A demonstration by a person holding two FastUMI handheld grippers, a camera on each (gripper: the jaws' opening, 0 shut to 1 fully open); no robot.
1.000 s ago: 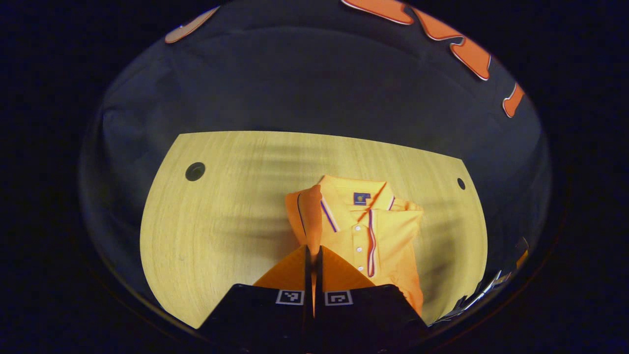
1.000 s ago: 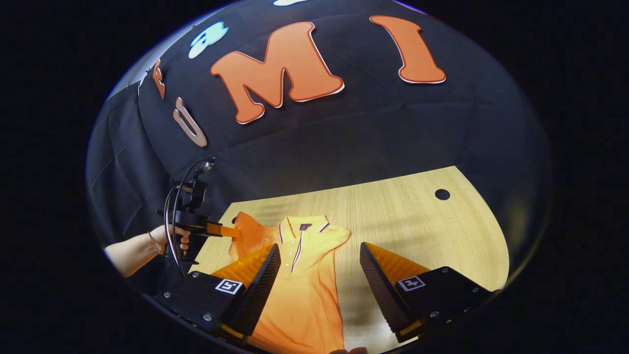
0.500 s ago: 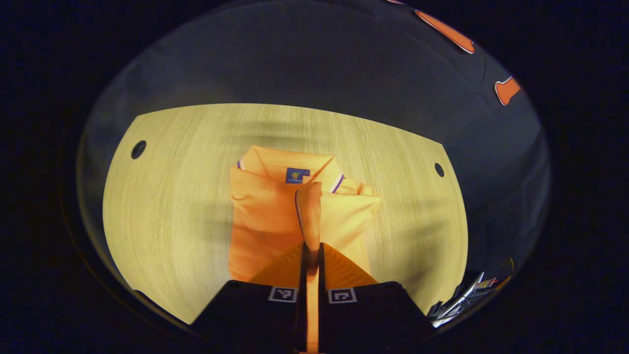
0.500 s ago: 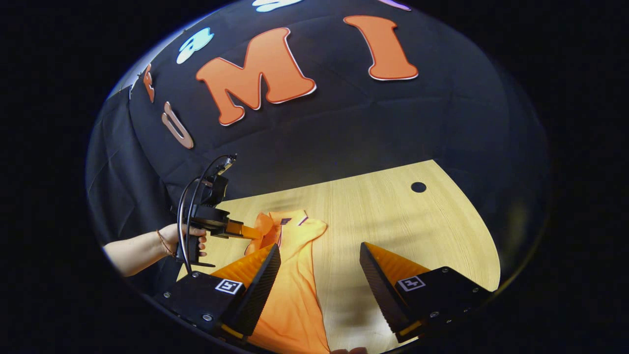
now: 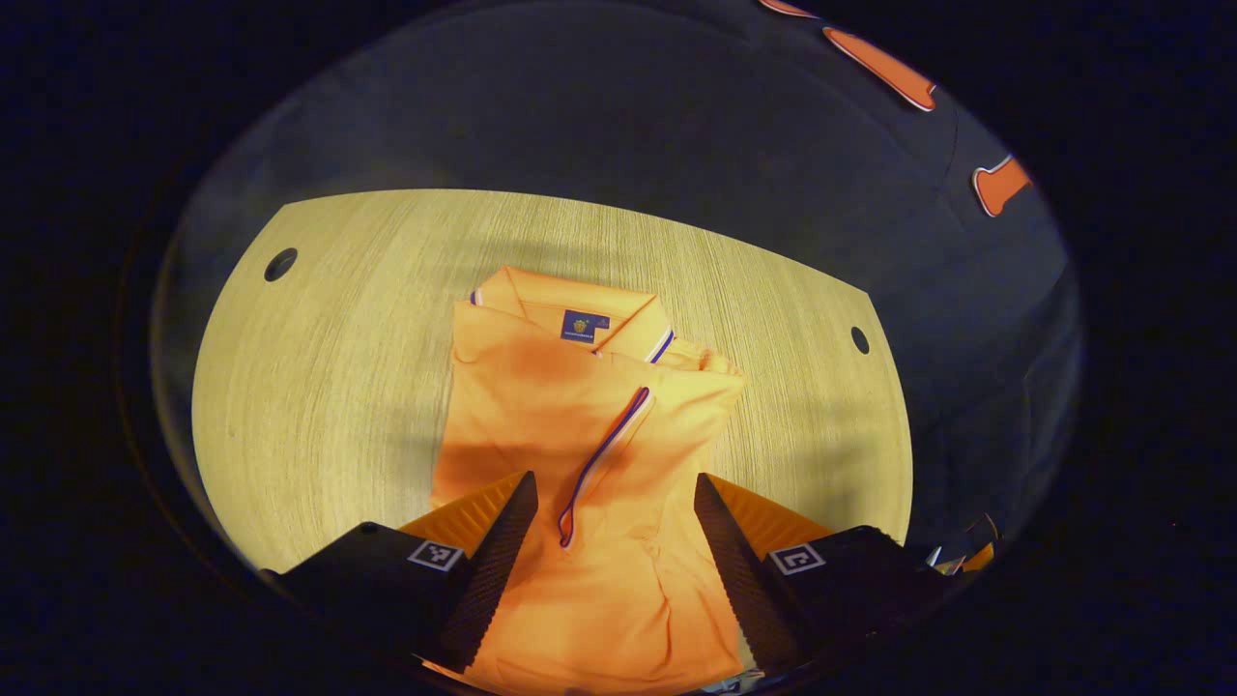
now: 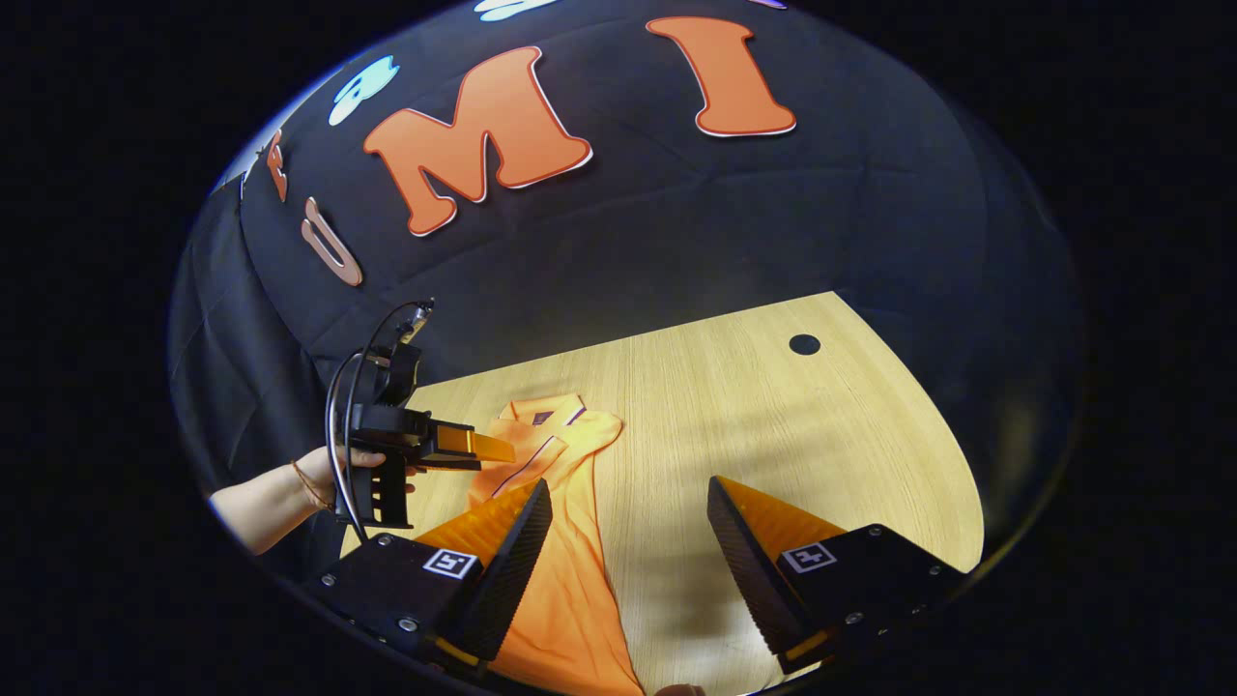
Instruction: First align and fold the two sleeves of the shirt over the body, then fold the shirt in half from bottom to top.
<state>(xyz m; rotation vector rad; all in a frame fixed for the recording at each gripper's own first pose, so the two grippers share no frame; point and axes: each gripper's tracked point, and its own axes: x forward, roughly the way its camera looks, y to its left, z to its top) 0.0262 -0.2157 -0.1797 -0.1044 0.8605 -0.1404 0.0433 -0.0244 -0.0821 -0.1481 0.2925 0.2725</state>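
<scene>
An orange polo shirt [image 5: 580, 416] lies on the wooden table [image 5: 319, 387], collar at the far end. Both sleeves lie folded across its body, and the striped cuff [image 5: 604, 454] of the upper sleeve runs down the middle. My left gripper [image 5: 614, 541] hovers open just above the shirt's body with nothing between its fingers. In the right gripper view the shirt [image 6: 551, 541] lies at the lower left, and the left gripper [image 6: 483, 449], held by a hand [image 6: 333, 464], hangs open over it. My right gripper [image 6: 628, 546] is open over the table, beside the shirt's right edge.
The table has a round cable hole [image 5: 280, 264] at the far left and another hole [image 5: 859, 339] at the far right. Bare wood [image 6: 773, 425] spreads to the right of the shirt. The booth's black cloth wall [image 6: 676, 222] stands behind the table.
My left gripper carried the sleeve over the shirt's body, then opened and let it go. The sleeve now lies flat across the chest. My right gripper stayed open and barely shifted.
</scene>
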